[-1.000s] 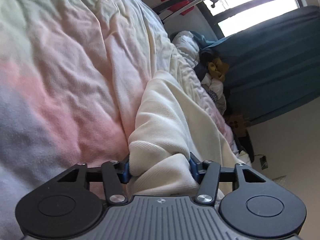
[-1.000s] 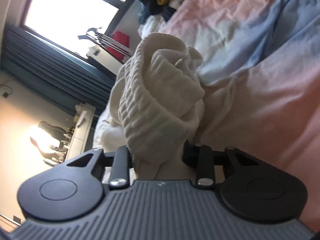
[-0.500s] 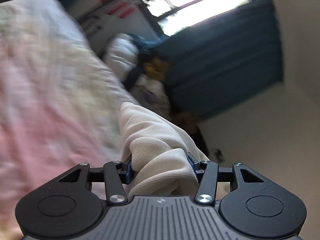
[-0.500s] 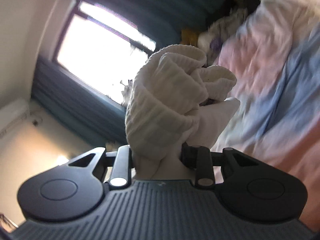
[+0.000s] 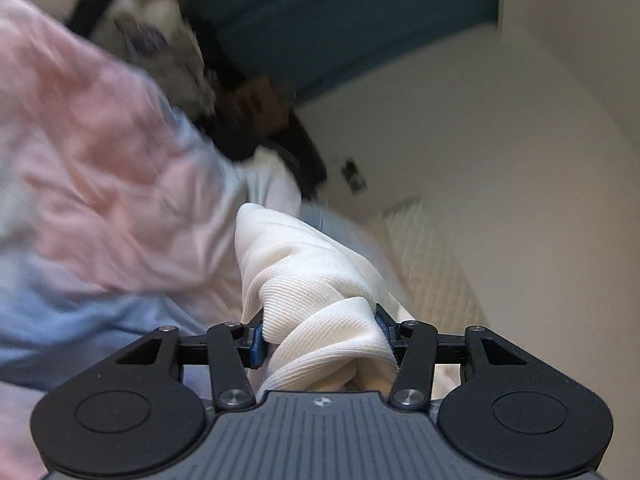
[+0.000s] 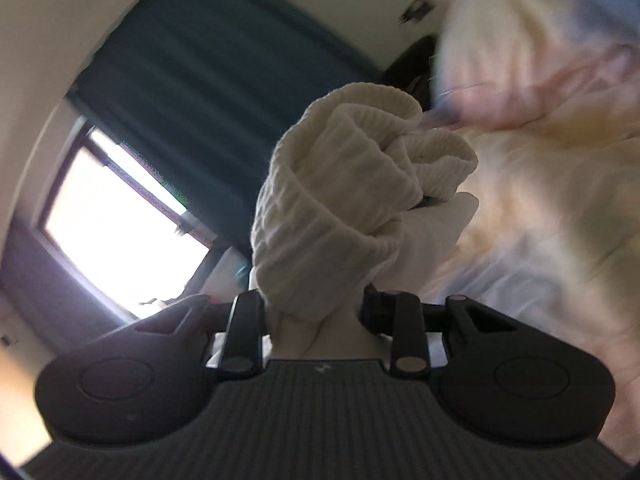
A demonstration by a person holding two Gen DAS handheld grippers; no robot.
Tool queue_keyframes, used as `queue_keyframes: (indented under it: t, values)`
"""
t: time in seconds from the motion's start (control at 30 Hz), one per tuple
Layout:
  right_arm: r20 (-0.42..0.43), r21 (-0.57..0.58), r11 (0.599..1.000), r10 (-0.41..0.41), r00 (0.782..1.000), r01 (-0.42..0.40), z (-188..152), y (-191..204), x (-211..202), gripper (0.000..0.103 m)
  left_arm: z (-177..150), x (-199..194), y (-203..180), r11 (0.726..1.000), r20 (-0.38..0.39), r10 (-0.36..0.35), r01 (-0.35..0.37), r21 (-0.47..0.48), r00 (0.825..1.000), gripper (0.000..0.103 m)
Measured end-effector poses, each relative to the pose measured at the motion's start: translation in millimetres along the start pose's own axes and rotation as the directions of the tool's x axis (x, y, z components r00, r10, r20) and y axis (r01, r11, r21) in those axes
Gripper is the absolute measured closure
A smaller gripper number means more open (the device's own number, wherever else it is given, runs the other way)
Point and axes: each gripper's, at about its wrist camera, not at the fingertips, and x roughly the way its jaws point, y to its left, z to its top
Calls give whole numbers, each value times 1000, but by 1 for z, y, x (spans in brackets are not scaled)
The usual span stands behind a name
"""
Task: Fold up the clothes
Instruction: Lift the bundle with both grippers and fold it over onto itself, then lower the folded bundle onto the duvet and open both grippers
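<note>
Both tools, left tool (image 5: 320,336) and right tool (image 6: 316,312), are clamping bunched edges of a soft, light ribbed cream garment (image 5: 316,292), lifting it above the bed (image 5: 100,184); edge grips suiting floppy knit.

Light: daylight glare from window (image 6: 120,236), overexposed.
Blur: bedding (image 5: 100,184) smeared, perhaps motion.
Edges: fisheye-bent, dark.

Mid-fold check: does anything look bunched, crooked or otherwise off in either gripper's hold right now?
Yes. The right gripper is shut on a wadded, rolled clump of the cream ribbed garment, not a flat edge. The left gripper pinches a twisted fold of it. Both views are motion-blurred, so the rest of the cloth cannot be judged.
</note>
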Motion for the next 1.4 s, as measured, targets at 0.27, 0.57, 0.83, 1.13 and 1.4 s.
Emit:
queue_keyframes:
  t: [0.27, 0.57, 0.83, 1.13, 1.4]
  values:
    - [-102, 18, 989, -146, 984, 149, -32, -98, 27, 70, -21, 82, 107, 996, -154, 62, -70, -46, 986, 49]
    - [-181, 166, 970, -146, 973, 177, -57, -143, 34, 61, -20, 51, 95, 993, -214, 115, -110, 34, 970, 41]
    - [-236, 115, 949, -261, 936, 294, -44, -106, 6, 38, -17, 8, 57, 975, -241, 190, -154, 159, 952, 21]
    - [-123, -135, 937, -340, 932, 323, -27, -12, -65, 27, -30, -82, -58, 888, -123, 236, -163, 429, 964, 0]
    - [-26, -331, 886, -352, 936, 324, -50, 79, -131, 26, -80, -165, -156, 756, 7, 276, -222, 616, 961, 0]
